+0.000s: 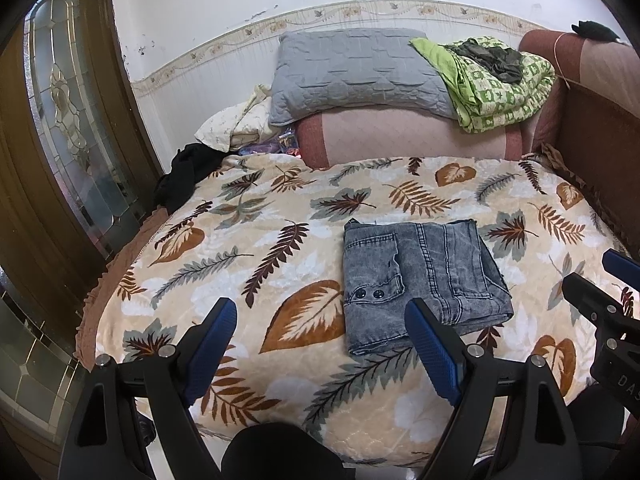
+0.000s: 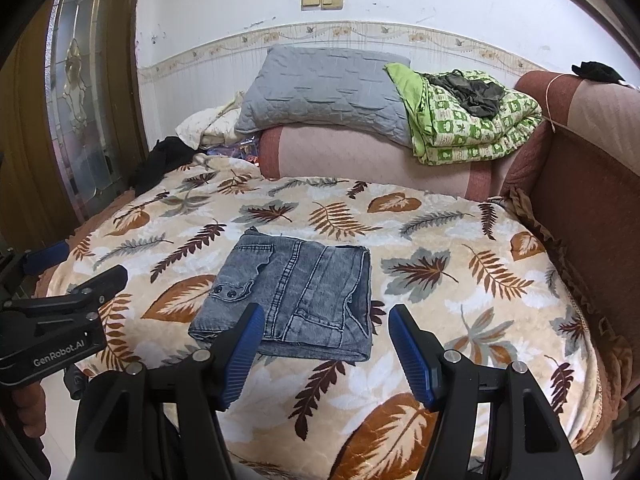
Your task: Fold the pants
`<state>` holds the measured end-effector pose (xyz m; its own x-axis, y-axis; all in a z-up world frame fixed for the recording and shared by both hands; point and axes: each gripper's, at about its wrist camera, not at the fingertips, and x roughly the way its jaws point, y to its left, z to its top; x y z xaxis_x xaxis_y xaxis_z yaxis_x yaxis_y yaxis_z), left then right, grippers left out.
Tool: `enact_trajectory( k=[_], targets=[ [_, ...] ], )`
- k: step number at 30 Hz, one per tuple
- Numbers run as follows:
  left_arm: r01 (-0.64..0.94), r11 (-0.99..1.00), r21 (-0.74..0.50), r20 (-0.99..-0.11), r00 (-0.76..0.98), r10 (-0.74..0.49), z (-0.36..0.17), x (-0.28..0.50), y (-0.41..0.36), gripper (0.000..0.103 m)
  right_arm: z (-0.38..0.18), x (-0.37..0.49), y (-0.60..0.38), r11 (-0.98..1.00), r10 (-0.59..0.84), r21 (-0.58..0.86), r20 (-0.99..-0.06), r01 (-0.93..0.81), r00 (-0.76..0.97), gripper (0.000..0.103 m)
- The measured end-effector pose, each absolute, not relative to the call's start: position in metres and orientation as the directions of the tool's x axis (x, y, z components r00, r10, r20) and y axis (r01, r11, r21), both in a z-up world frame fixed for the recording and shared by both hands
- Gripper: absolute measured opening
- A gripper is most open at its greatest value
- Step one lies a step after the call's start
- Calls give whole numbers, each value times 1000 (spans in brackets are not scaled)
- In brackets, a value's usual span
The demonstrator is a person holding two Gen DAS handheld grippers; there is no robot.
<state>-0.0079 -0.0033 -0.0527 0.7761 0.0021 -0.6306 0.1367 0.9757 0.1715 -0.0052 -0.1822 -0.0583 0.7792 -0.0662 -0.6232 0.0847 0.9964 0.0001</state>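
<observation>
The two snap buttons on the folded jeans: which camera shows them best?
The left wrist view: the snap buttons lie unobstructed, near the frame's middle. In the right wrist view the snap buttons also show, but smaller, on the folded jeans.

On the black body of my left tongs (image 2: pixel 60 276), seen from the right wrist camera, I read "GenRobot.AI" in pale letters. On the black body of my right tongs (image 1: pixel 600 280), seen from the left wrist camera, only "DAS" shows (the rest runs off the edge). I can read nothing else.
</observation>
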Motion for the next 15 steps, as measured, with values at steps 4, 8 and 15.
enact_trajectory(
  k=[4,8,15],
  targets=[
    [136,976,170,-637,771,4,-56,-6,-3,86,-62,-3,-182,996,-65,0,-633,84,771,68],
    [135,976,170,-641,768,5,-57,-5,-3,86,-64,-2,-182,996,-65,0,-636,84,769,68],
    [137,976,167,-642,766,2,-59,-5,-2,86,-66,-3,-180,997,-64,-1,-641,83,765,68]
  ],
)
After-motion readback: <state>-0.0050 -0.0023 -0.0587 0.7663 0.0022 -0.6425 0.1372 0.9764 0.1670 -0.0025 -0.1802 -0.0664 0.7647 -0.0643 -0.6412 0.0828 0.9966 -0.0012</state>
